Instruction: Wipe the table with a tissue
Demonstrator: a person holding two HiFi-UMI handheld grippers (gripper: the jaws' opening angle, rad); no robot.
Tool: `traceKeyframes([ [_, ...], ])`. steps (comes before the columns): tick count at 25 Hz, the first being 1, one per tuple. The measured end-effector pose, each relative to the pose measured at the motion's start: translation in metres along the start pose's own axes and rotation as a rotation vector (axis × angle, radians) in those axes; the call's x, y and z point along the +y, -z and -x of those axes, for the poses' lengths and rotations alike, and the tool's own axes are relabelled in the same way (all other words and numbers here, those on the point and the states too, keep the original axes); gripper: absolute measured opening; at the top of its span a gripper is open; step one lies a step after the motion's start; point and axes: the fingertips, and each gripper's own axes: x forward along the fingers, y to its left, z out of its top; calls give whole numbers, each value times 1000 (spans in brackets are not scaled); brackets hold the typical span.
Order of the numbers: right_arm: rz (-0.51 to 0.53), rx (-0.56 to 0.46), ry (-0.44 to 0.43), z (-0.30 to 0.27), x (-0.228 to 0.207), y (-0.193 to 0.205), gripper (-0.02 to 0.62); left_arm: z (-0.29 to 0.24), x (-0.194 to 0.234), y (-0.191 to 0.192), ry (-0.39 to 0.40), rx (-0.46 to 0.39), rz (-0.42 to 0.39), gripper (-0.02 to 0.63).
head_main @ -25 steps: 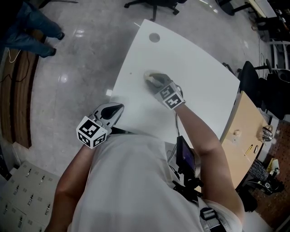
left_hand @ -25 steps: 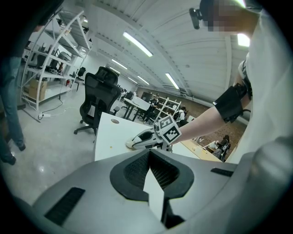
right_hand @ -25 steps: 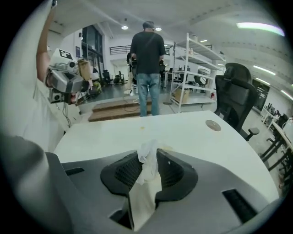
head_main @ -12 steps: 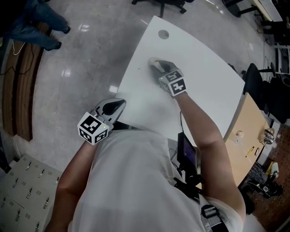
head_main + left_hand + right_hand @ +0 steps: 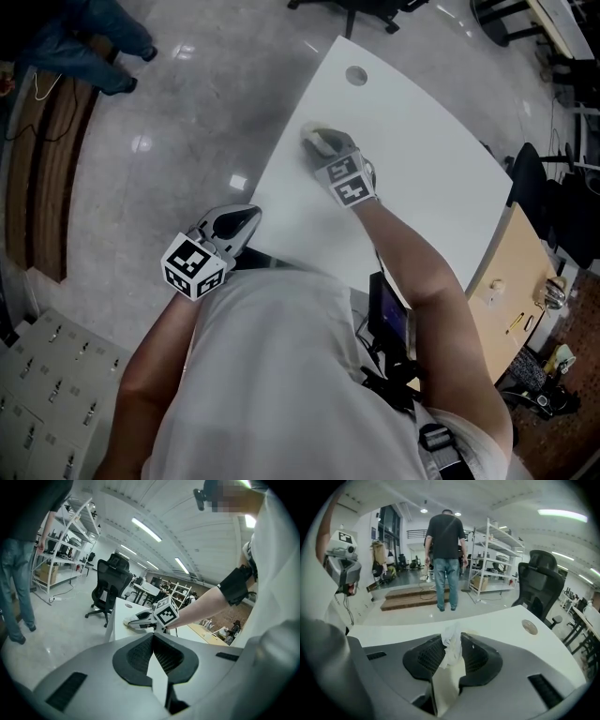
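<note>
The right tongs (image 5: 316, 142) are clamped on the tissue (image 5: 451, 649), a crumpled white wad that sticks out at their tip and sits on the worktop (image 5: 427, 159) close to its left edge. The round cable hole (image 5: 356, 75) is at about 1 o'clock from it. The left tongs (image 5: 240, 221) are together with nothing between them and hover at about 7 o'clock from the tissue, near the worktop's corner.

To wipe well, I think the grip must stay firm and the tongs tilted enough that the paper, not the plastic tips, rubs the surface. Strokes that overlap should leave no strip unwiped.

In the head view the tongs cover the place where tissue meets worktop, so I cannot tell how flat it presses. No dirt is visible on the white surface. The person's body hides the near edge.
</note>
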Motion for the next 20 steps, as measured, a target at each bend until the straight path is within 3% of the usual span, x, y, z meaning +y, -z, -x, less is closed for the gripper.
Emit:
traceKeyframes([
  [5, 125, -18, -113, 8, 50, 4, 100, 7, 3, -1, 4, -12, -2, 8],
  [9, 149, -33, -320, 27, 104, 18, 100, 14, 6, 1, 14, -11, -3, 7],
  [13, 1, -13, -599, 56, 157, 30, 101, 14, 3, 0, 51, -1, -7, 7],
  [17, -232, -101, -665, 95, 168, 20, 101, 4, -5, 2, 106, 24, -22, 7],
  [20, -289, -120, -654, 126, 164, 31, 101, -13, -17, 5, 154, 51, -49, 8],
])
